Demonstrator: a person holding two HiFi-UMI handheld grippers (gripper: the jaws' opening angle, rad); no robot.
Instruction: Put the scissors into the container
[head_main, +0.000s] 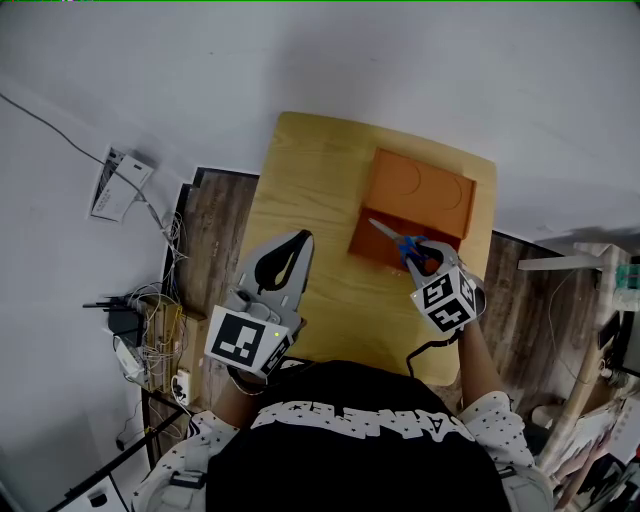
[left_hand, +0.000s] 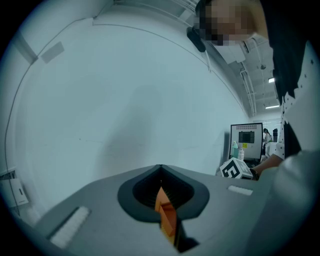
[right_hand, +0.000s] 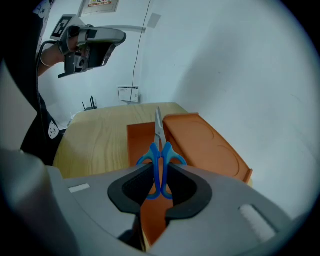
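An orange container (head_main: 384, 236) lies open on the wooden table (head_main: 300, 190), its lid (head_main: 420, 192) folded flat behind it. My right gripper (head_main: 425, 262) hovers over the container's near edge, shut on the blue-handled scissors (head_main: 402, 243). In the right gripper view the scissors (right_hand: 159, 152) stand between the jaws of the right gripper (right_hand: 160, 169), blades pointing away over the container (right_hand: 141, 136). My left gripper (head_main: 301, 238) is raised over the table's left side, shut and holding nothing. In its own view the left gripper (left_hand: 160, 167) faces a bare wall.
Left of the table, a white box (head_main: 118, 184) and a tangle of cables (head_main: 150, 320) lie on the floor. A white wall runs behind the table. A monitor (left_hand: 246, 141) stands far off on the right. The left gripper (right_hand: 95, 42) shows high at left in the right gripper view.
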